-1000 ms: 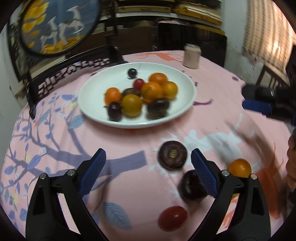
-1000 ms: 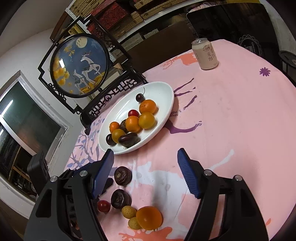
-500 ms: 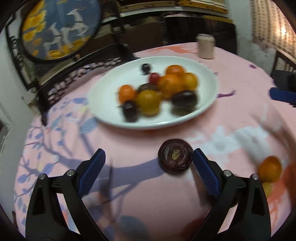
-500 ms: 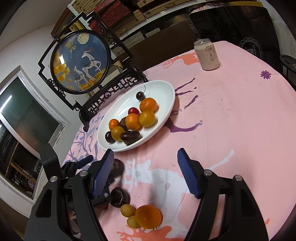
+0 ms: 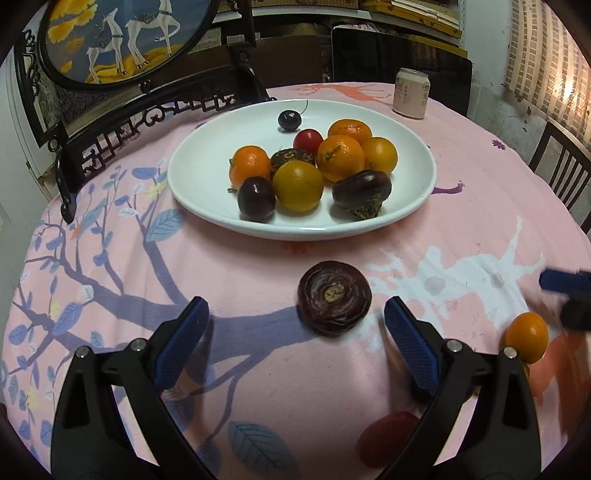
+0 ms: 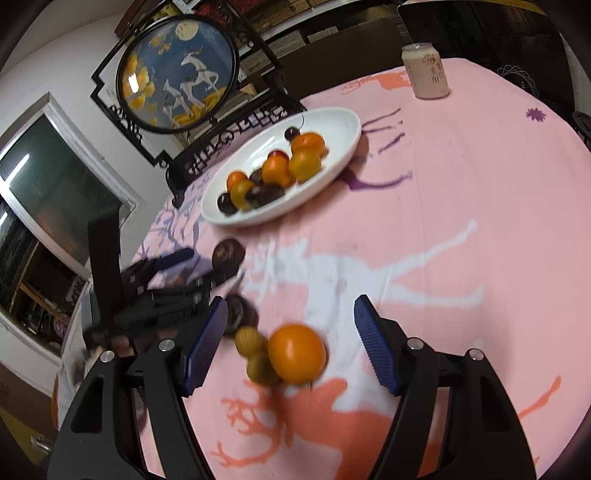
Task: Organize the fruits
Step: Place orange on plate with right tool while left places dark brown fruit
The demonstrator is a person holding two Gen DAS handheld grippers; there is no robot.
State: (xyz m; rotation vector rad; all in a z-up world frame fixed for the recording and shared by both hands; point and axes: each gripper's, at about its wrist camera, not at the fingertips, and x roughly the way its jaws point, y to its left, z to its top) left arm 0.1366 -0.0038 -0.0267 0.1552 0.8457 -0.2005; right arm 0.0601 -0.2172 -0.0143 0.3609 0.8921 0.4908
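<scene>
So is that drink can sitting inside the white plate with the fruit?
No, the drink can stands upright on the pink tablecloth beyond the white plate, apart from its rim.

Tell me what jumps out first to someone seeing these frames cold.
The white plate heaped with oranges and dark fruit sits mid-table on the pink cloth, with the round deer-painted screen standing behind it. Nearer, a dark ridged fruit lies loose on the cloth just ahead of the open left gripper. The open right gripper frames a loose orange with two small yellowish fruits beside it.
</scene>
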